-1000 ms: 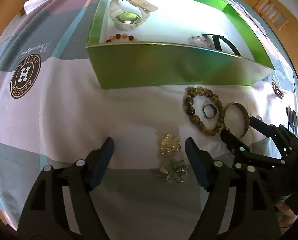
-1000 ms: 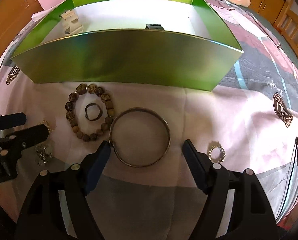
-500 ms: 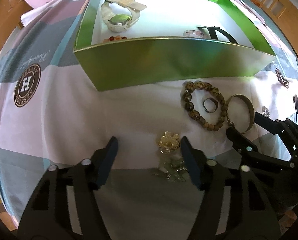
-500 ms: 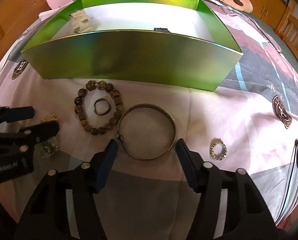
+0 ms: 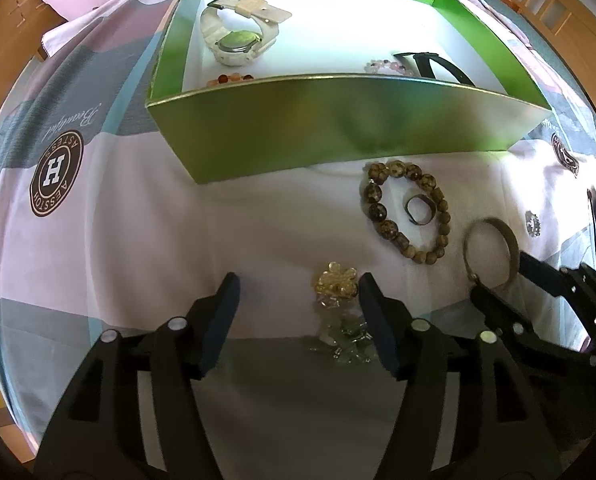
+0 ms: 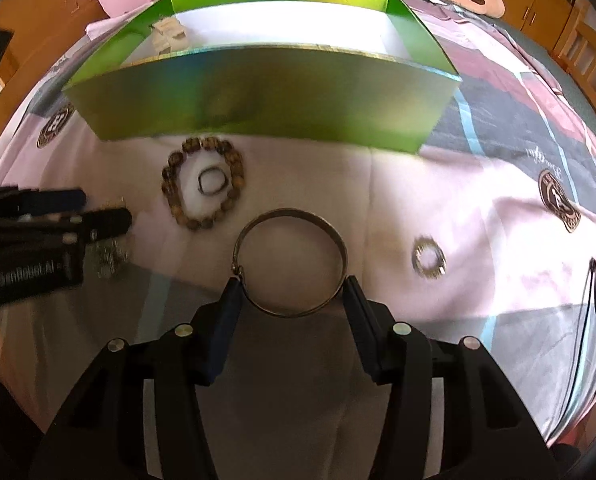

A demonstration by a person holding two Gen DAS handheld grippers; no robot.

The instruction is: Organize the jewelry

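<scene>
A: Right gripper?

B: Fingers closed against both sides of the thin metal bangle, lower centre of the right view; bare cloth ahead up to the green box wall.

A: Left gripper?

B: Jaws spread, holding nothing; a yellowish flower-shaped piece beside its right finger, pale green cluster partly hidden below.

A: Loose items?

B: Brown beaded bracelet ringing a small dark ring; sparkly ring at right, blurred; white watch in the box, upper frame.

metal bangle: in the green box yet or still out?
Out. The metal bangle sits in front of the green box, not inside, between the right gripper's fingers, which touch its sides. Lifted or resting on the cloth: cannot tell.
</scene>
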